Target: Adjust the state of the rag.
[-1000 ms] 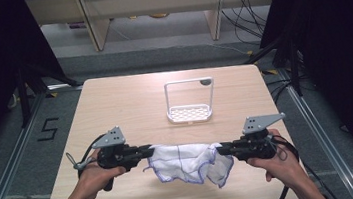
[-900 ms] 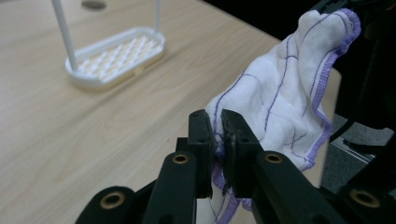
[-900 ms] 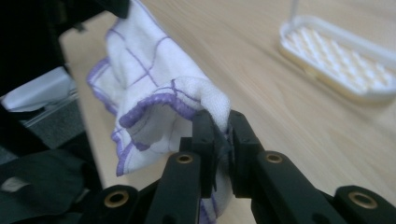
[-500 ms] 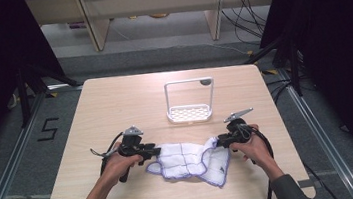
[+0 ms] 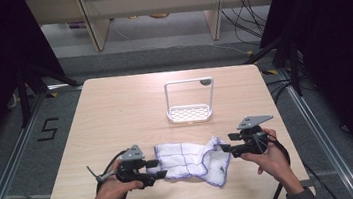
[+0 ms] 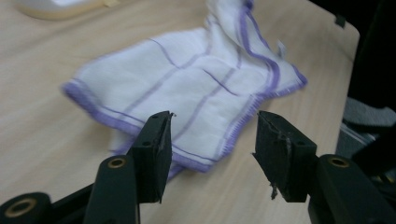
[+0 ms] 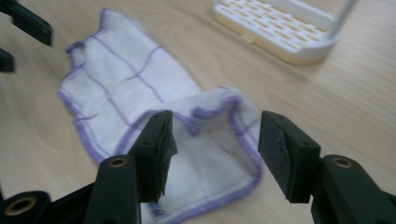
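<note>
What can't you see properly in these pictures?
- Cloth underside: hidden by its own folds, every view.
- Cloth's near edge: covered by the black jaws in both gripper views.
- Rack: cut off by the top edge in the right gripper view.
- Small dark thing on the rack's top bar: too small to name, high view.
- Left gripper: partly covered by the hand, high view.

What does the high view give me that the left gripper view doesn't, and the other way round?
High view alone: the whole table, the white rack's tall wire frame, both hands, and the right claw at the cloth's right end. Left gripper view alone: a close look between the left claw jaws, standing open, nothing pinched, the cloth's purple hem just beyond them. Both: the white cloth lying rumpled on the table.
</note>
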`<state>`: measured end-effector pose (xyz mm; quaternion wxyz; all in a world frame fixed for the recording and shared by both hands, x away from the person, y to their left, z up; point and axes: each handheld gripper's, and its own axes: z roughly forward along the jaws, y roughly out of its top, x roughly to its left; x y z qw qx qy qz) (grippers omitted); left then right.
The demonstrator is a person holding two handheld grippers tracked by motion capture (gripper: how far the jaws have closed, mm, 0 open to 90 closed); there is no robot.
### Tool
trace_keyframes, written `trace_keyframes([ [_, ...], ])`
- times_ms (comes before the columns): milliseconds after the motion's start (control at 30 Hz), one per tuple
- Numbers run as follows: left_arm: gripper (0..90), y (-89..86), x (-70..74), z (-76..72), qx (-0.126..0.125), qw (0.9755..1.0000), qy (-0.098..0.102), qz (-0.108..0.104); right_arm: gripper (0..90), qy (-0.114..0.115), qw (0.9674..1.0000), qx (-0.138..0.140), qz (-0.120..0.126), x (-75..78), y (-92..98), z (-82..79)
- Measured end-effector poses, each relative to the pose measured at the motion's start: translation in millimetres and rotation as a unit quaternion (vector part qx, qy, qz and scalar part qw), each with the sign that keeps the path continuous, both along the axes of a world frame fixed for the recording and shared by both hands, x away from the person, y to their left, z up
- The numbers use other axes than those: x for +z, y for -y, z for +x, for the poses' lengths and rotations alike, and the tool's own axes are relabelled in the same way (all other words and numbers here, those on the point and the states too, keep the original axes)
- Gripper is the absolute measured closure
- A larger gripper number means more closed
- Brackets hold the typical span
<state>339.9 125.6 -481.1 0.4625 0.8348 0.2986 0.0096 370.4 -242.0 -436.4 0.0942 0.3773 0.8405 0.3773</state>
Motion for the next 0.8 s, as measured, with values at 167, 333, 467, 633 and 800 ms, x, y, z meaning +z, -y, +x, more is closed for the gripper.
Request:
trace_keyframes([
  [167, 45.3, 17.1, -10.4, -5.5, -0.018, 0.9997, 0.011, 0.014, 45.3, 0.006, 0.9993, 0.034, -0.016, -9.0, -24.8, -12.6],
  [333, 45.8, 26.8, -16.8, -3.8, -0.027, 0.9975, 0.039, 0.052, 44.6, -0.021, 0.9986, 0.039, -0.030, -23.3, -29.8, -22.8],
  [467, 47.9, 33.6, -15.9, -3.3, -0.036, 0.9955, 0.056, 0.068, 42.7, -0.030, 0.9984, 0.039, -0.028, -29.8, -25.4, -26.3],
  [633, 54.7, 39.9, -18.3, -1.1, -0.049, 0.9927, 0.063, 0.091, 41.5, -0.033, 0.9992, 0.019, -0.015, -32.7, -20.9, -28.6],
  [800, 77.1, 39.7, -22.1, 9.2, -0.042, 0.9896, 0.065, 0.122, 41.0, -0.026, 0.9993, 0.025, -0.006, -33.8, -16.0, -30.8],
])
